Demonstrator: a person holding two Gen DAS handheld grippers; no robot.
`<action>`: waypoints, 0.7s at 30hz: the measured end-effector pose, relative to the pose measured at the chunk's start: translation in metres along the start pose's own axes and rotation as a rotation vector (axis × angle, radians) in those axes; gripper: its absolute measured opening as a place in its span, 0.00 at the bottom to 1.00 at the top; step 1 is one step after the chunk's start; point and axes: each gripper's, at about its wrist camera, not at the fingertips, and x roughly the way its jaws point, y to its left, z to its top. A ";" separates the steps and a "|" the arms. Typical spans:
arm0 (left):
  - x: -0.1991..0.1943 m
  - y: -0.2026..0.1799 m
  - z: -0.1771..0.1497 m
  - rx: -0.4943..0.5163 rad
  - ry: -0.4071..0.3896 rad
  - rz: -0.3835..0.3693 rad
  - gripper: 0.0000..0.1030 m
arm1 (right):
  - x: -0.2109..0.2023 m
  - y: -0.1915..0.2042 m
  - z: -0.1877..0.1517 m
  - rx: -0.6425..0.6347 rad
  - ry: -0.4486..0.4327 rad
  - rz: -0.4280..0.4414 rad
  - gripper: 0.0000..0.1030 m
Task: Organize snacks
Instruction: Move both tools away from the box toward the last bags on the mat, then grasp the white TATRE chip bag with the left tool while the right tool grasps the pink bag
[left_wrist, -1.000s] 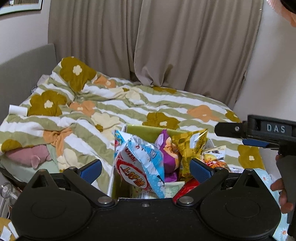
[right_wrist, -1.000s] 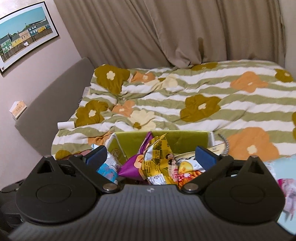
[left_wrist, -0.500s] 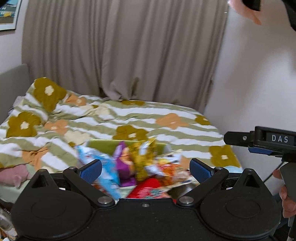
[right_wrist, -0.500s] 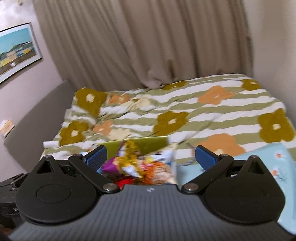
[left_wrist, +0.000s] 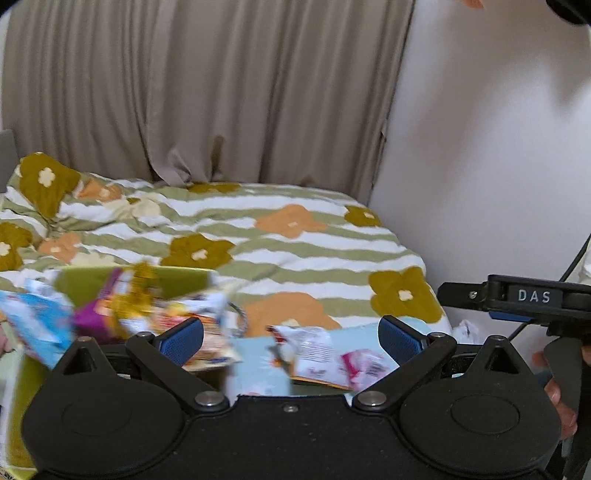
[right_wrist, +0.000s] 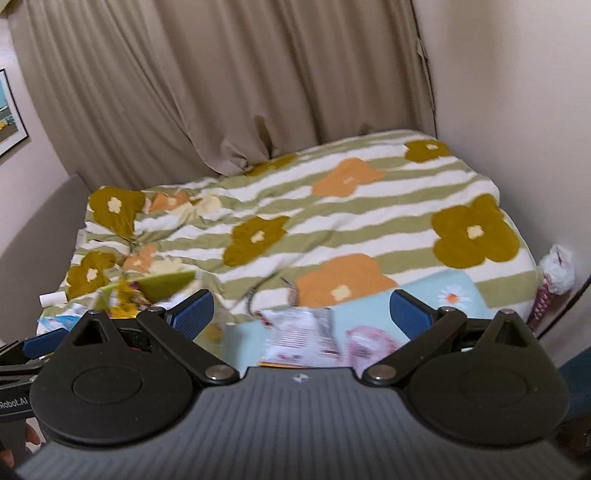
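Both the left hand-held gripper (left_wrist: 291, 334) and the right hand-held gripper (right_wrist: 300, 310) hang released, empty, over the bed (left_wrist: 314, 254). Just beyond, loose snack packets (left_wrist: 317, 350) lie on a light-blue cloth (right_wrist: 436, 299); far left, a green box (left_wrist: 92, 284) holds more blurred snacks (left_wrist: 37, 321).

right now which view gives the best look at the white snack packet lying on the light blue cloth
The left wrist view: the white snack packet lies almost whole on the light blue cloth, between the open left gripper fingers. The right wrist view shows the same packet more smeared by blur, its lower edge cut off by the gripper body.
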 end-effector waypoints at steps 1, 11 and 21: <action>0.009 -0.009 0.000 0.001 0.012 0.001 0.99 | 0.005 -0.011 0.001 0.008 0.013 -0.001 1.00; 0.116 -0.055 -0.004 -0.048 0.138 0.051 0.99 | 0.067 -0.095 0.001 0.081 0.157 0.028 1.00; 0.204 -0.034 -0.014 -0.148 0.271 0.143 0.99 | 0.144 -0.123 -0.012 0.105 0.327 0.067 1.00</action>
